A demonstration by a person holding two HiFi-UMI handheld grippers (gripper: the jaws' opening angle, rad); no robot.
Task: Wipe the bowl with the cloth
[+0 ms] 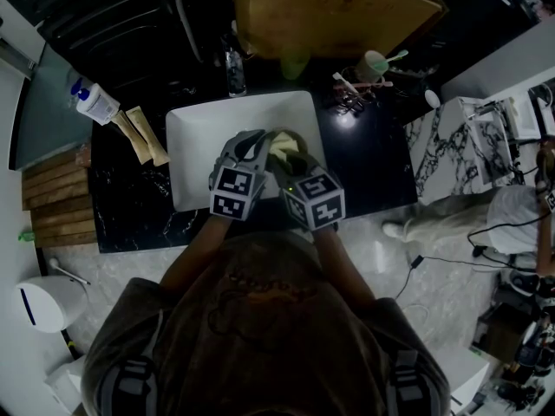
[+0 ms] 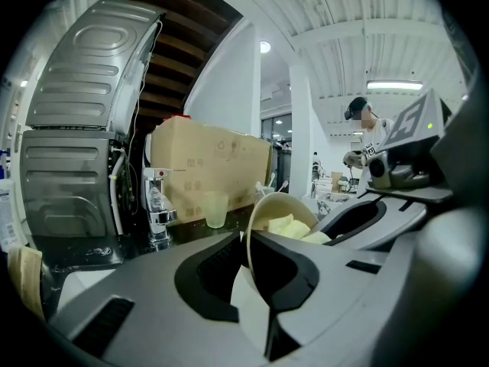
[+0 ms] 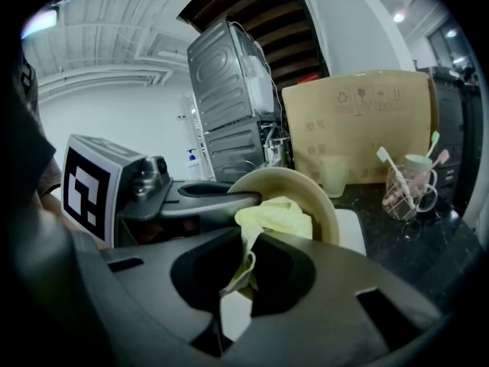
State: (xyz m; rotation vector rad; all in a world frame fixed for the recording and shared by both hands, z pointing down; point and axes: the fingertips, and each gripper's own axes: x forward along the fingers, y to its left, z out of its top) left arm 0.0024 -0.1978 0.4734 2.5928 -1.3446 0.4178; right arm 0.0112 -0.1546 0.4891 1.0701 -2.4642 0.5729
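Yellow cloth [image 3: 279, 212] sat bunched in the tilted bowl [image 3: 306, 186] above the white sink [image 1: 195, 146].
My left gripper [image 2: 248, 239] pinched the bowl's rim and my right gripper [image 3: 243, 270] was clamped on a thin fold of cloth (barely a corner). I judged a hard wipe could lever the rim out and drop the bowl, or tug the cloth free.

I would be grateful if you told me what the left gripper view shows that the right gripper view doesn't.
Only the left gripper view: the left gripper shut on the rim of the bowl, and a person standing far behind. Only the right gripper view: the right gripper shut on the cloth, and a glass of toothbrushes. Both: the bowl with the cloth inside, the cardboard box and the pale green cup.
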